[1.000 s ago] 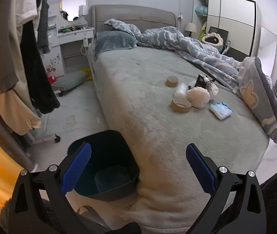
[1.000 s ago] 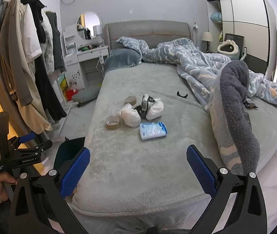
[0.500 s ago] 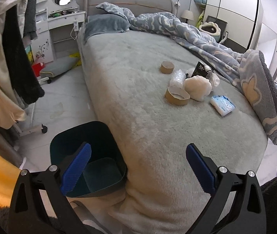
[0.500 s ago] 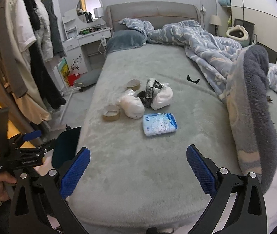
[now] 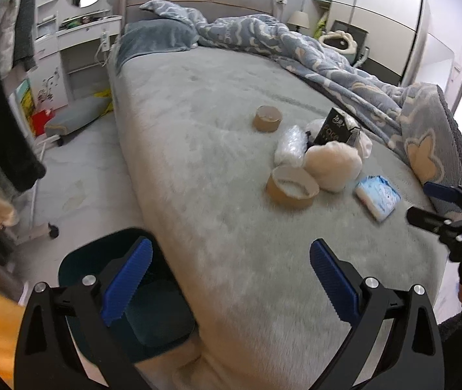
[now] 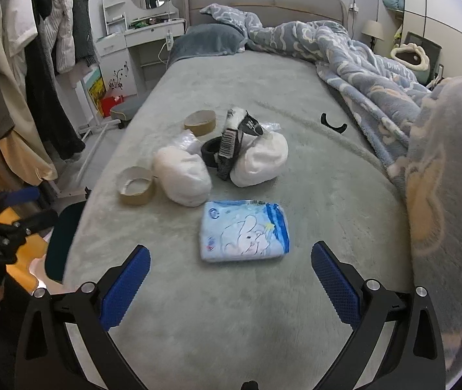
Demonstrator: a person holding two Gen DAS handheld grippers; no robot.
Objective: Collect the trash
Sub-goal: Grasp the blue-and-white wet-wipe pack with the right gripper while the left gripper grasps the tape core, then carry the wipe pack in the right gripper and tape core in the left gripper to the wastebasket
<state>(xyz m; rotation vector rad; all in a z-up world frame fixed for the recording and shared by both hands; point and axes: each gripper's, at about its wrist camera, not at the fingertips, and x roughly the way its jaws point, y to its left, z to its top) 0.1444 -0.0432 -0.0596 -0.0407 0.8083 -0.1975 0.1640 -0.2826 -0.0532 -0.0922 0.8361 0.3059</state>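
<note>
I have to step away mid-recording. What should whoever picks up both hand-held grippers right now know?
Left hand-held gripper: open, empty, over the bed's near edge above the dark bin.
Right hand-held gripper: open, empty, just short of the blue tissue pack.
On the bed: two tape rolls, two white bundles, a black pouch.
Done: nothing visibly collected.
Left: every item into the bin.
</note>
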